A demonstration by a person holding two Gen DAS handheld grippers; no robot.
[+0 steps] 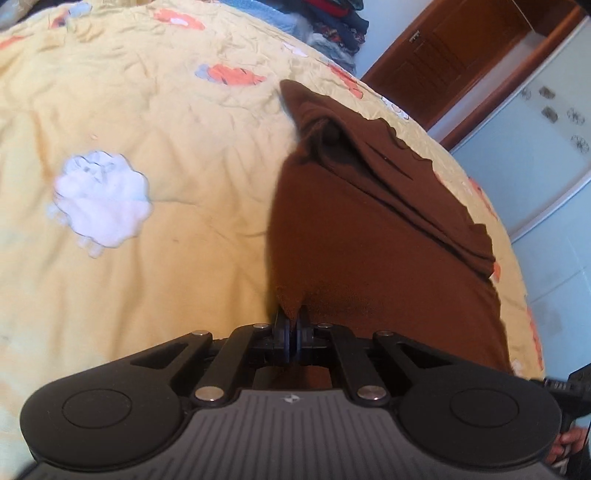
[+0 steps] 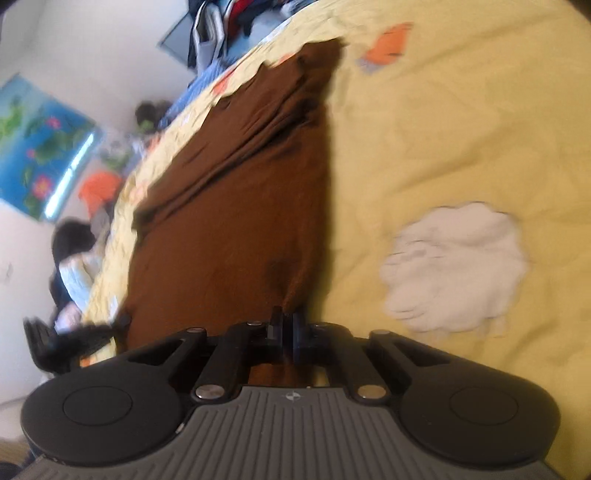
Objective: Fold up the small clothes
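A brown garment lies stretched over a yellow quilt with white and orange patches. My left gripper is shut on the near left corner of the brown cloth, which bunches up between its pads. The right wrist view has the same brown garment running away toward the far edge of the quilt. My right gripper is shut on the near right corner, with a pinch of cloth between the fingers. The far end of the garment lies in loose folds.
A pile of coloured clothes sits at the far edge of the bed. A brown wooden door and a pale cabinet stand to the right. A person sits beside the bed, with the other gripper low at left.
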